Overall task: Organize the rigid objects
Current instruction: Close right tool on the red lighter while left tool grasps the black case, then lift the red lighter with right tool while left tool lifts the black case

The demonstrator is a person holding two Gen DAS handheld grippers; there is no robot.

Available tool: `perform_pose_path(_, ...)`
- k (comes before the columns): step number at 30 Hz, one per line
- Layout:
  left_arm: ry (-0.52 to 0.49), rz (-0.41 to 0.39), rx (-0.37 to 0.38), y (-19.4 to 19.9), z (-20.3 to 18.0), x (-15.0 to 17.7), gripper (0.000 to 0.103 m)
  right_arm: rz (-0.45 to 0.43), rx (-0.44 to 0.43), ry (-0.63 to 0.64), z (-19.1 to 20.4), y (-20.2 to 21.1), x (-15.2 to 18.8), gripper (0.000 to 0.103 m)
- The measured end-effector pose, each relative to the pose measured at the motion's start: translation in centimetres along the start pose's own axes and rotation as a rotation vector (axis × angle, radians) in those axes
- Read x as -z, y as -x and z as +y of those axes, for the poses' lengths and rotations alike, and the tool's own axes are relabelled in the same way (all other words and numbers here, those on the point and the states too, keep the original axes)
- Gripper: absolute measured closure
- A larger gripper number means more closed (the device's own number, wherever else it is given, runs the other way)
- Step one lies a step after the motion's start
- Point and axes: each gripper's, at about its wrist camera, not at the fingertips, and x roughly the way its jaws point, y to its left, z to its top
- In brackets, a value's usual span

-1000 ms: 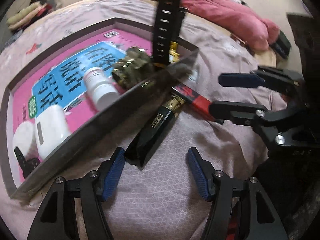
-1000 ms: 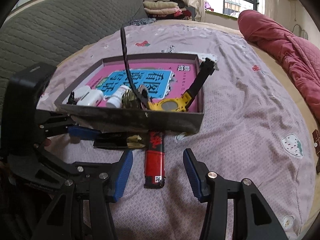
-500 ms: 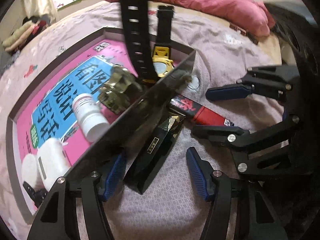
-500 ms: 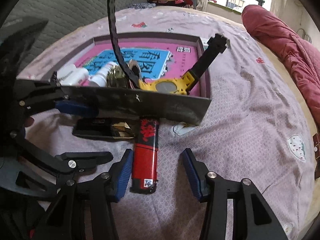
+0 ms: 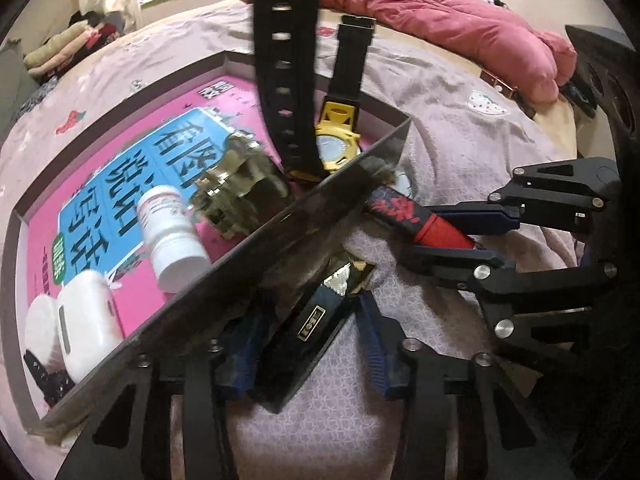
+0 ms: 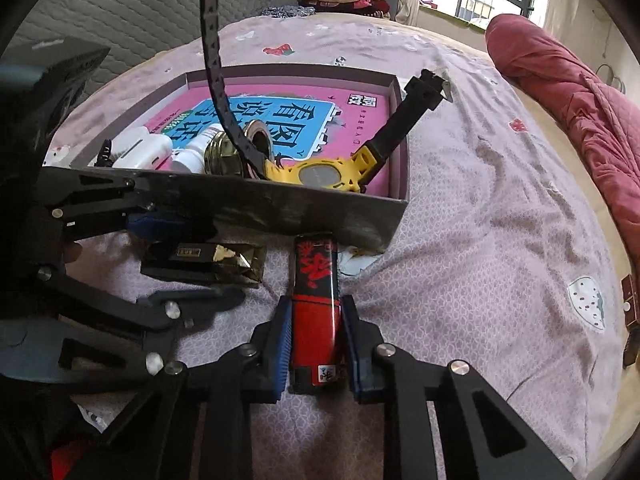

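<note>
Left wrist view
- left gripper [image 5: 306,350]: blue pads straddle the black box [image 5: 308,332]; contact with its sides cannot be confirmed, so grip state cannot be told.
- black box: lies on the bedspread [image 5: 460,128], just outside the near wall of the tray [image 5: 248,248]; gold end points toward the wall.
- right gripper [image 5: 460,236]: fingers clamped on the red-and-black lighter [image 5: 412,220], to the right of the black box.
- Tray contents: white bottle [image 5: 172,236], white earbud case [image 5: 86,320], brass-coloured round object [image 5: 236,192], yellow watch [image 5: 334,140] with black straps rising.

Right wrist view
- right gripper [image 6: 316,344]: blue pads pressed against both sides of the red-and-black lighter [image 6: 316,300].
- Lighter position: on the bedspread [image 6: 480,200], far end beside the tray's [image 6: 280,208] near wall.
- black box [image 6: 204,262]: left of the lighter, between the left gripper's [image 6: 176,256] fingers.
</note>
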Motion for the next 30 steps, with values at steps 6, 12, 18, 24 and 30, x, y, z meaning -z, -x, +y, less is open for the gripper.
perform_pose_path(6,0.035,-0.002,-0.025,1.1,0.3,1.3,0.076,-0.017,-0.047,-0.048,-0.9,0.5,-0.2,0.080)
perform_pose_path(12,0.149,-0.007,0.006,2.1,1.2,2.4,0.080,-0.037,-0.096,-0.080,-1.3,1.1,-0.3,0.080)
perform_pose_path(18,0.209,-0.008,-0.006,3.1,1.4,3.1,0.081,-0.065,-0.130,-0.080,-1.1,1.9,-0.4,0.080)
perform_pose_path(24,0.243,-0.037,-0.028,5.5,1.6,3.5,0.081,-0.105,-0.164,-0.063,-0.2,2.9,-0.5,0.080)
perform_pose_path(30,0.279,-0.067,-0.049,7.5,1.9,3.5,0.081,-0.146,-0.203,-0.048,0.7,4.2,-0.5,0.080)
